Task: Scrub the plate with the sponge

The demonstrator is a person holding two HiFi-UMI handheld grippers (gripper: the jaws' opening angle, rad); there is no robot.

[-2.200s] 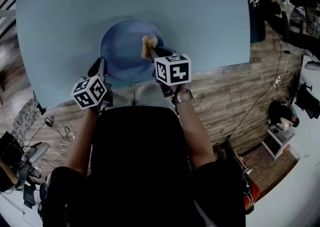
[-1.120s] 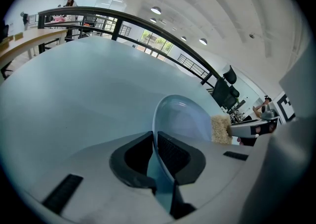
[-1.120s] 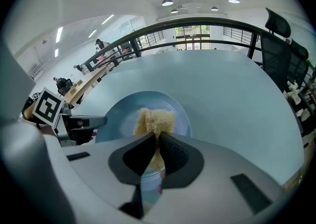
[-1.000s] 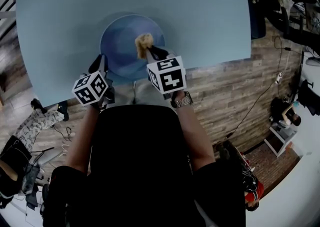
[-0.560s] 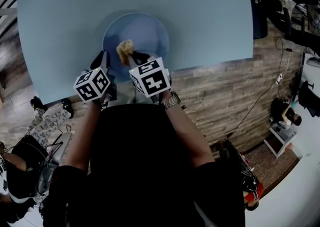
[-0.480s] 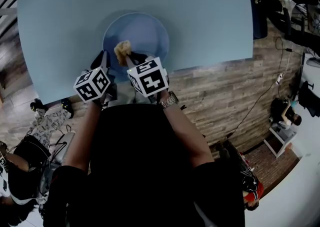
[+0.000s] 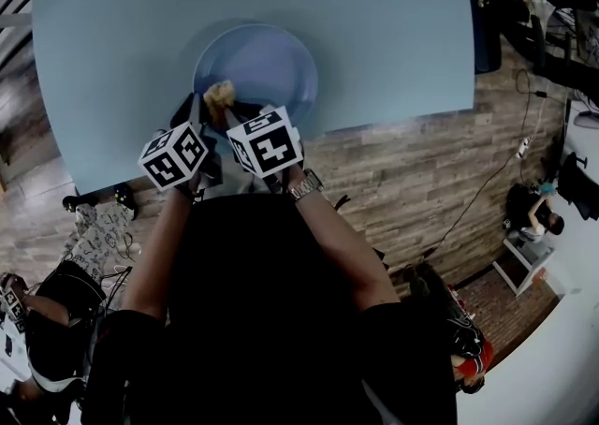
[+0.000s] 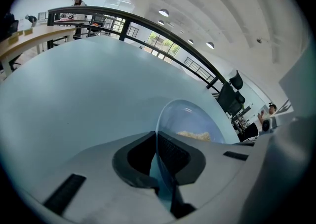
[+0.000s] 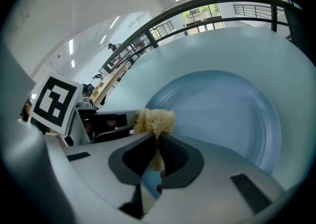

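A round blue plate [image 7: 267, 67] lies on the pale blue table, near its front edge. My left gripper [image 7: 190, 114] is shut on the plate's near-left rim; in the left gripper view the rim [image 8: 163, 134] runs edge-on between the jaws. My right gripper [image 7: 227, 107] is shut on a tan fibrous sponge [image 7: 220, 94], which rests on the plate's left part, close to the left gripper. In the right gripper view the sponge [image 9: 155, 120] sticks out past the jaws over the plate [image 9: 232, 114], and the left gripper's marker cube [image 9: 55, 101] shows just beyond.
The pale blue table [image 7: 112, 30] stretches far beyond the plate. Below its front edge lies wood-plank flooring [image 7: 402, 161] with cables. Chairs and desks stand at the right [image 7: 552, 2]. A person crouches on the floor at lower left [image 7: 51, 320].
My right gripper has swept the sponge across the plate from its right-centre to its left side, ending beside the left gripper. The left gripper has kept its hold on the rim.
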